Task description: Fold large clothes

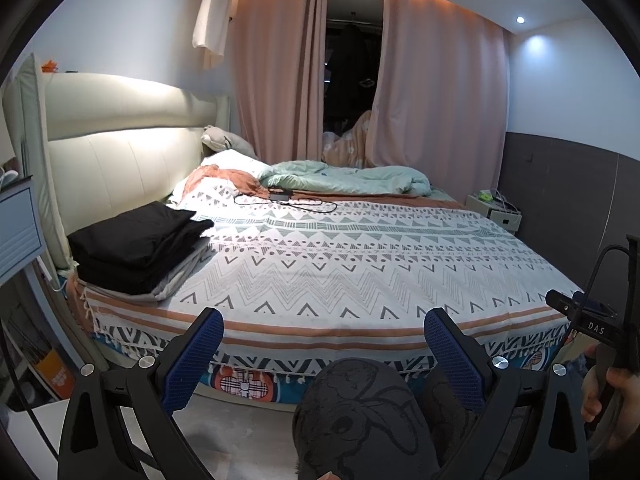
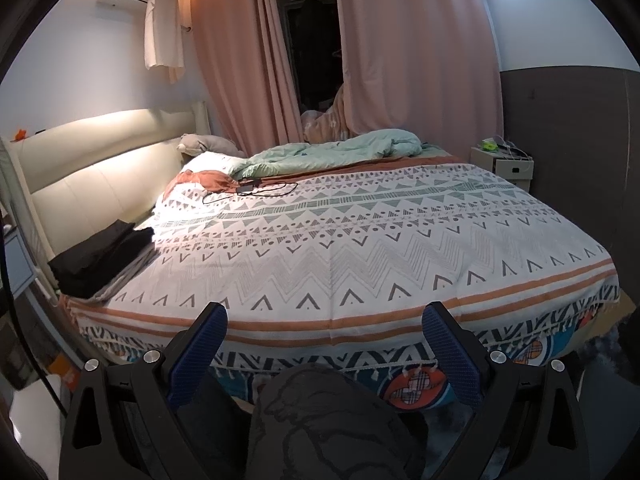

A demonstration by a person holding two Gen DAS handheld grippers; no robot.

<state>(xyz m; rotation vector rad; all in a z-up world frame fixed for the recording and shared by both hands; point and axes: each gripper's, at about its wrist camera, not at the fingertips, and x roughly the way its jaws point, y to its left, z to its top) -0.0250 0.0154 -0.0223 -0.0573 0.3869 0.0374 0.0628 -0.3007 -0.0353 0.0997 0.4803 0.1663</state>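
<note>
My left tool [image 1: 322,346] hangs at the foot edge of the bed with its blue-padded fingers [image 1: 198,354] spread wide apart and nothing between them. My right tool [image 2: 324,342] is the same: both fingers [image 2: 450,350] splayed, empty. Below each tool I see my knee in dark printed trousers [image 1: 360,412], and at the right edge of the left view my right hand [image 1: 608,404] wraps the handle of the other tool.

Just past the fingertips runs the bed's patterned cover [image 2: 340,248], white with grey zigzags and triangles, orange stripes along the near border and a tasselled fringe over the side. It lies flat and bare across the middle.

On the near left corner of the bed, close to the headboard, sits a stack of folded clothes [image 1: 136,246]: black garments on top, a grey piece at the bottom, edges roughly squared.

Farther up, a black cable with an adapter [image 1: 282,197] lies on the cover beside a crumpled orange cloth [image 1: 224,180] and a white pillow [image 1: 232,160]. Behind them a mint-green duvet [image 1: 352,178] is bunched along the far side. A cream padded headboard [image 1: 120,148] runs along the left, a small white nightstand [image 2: 502,166] stands at the far right, and pink curtains [image 2: 416,52] hang at the back, parted on a dark opening.
</note>
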